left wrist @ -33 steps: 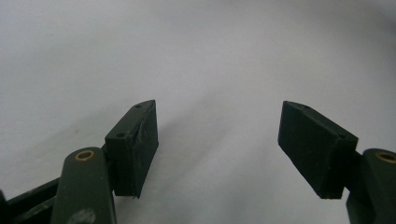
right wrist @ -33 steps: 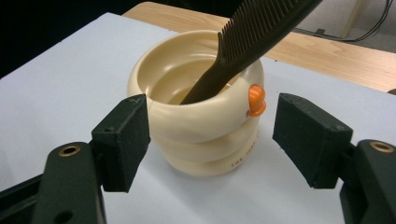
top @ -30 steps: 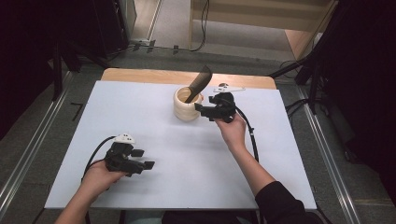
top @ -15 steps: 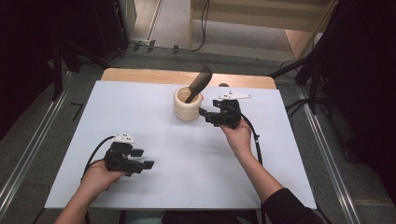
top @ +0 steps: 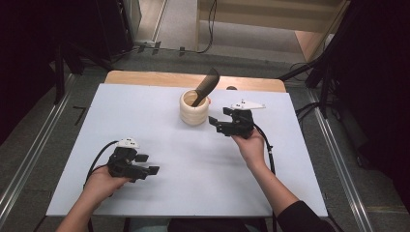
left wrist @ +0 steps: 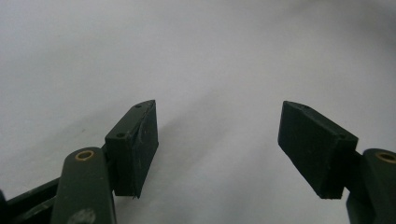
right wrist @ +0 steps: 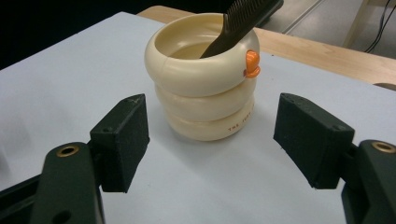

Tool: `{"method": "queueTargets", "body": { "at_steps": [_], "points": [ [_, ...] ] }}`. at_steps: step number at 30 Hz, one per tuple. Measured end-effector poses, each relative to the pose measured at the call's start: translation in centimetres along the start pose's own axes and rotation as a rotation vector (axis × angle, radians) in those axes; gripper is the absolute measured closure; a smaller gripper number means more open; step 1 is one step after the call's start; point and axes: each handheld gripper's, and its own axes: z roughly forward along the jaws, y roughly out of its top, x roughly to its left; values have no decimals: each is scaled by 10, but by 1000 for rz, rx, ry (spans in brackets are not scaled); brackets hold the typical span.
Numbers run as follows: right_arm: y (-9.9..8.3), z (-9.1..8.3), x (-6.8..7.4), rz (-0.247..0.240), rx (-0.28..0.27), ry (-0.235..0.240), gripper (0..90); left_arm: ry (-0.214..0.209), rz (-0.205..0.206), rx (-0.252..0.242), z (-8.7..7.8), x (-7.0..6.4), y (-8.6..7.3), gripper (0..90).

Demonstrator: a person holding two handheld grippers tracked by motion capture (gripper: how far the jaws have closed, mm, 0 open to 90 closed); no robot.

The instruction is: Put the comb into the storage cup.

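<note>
A cream cup made of three stacked rings stands at the back middle of the white table. A black comb leans out of it to the right. My right gripper hovers just right of the cup, open, its jaws pointing at it and holding nothing. In the right gripper view the cup sits a short way ahead of that gripper, with the comb and a small orange tab at its rim. My left gripper rests open at the front left, over bare table.
A wooden strip borders the table's far edge. Metal rails run along both sides on the floor, and cables lie off the right side. Open white surface spreads between the two grippers.
My right gripper has drawn back toward the person and slightly away from the cup. The left gripper and the cup have stayed put.
</note>
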Motion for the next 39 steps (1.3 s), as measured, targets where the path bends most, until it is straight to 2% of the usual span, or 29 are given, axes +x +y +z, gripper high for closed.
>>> {"method": "queueTargets", "body": {
  "at_steps": [21,39],
  "points": [
    [-16,-29,8,-26,-37,38,235,0,1,-3,-1,0,0,293],
    [-32,-50,11,-40,-31,66,228,-8,-3,-11,-2,0,1,293]
  ]
}}
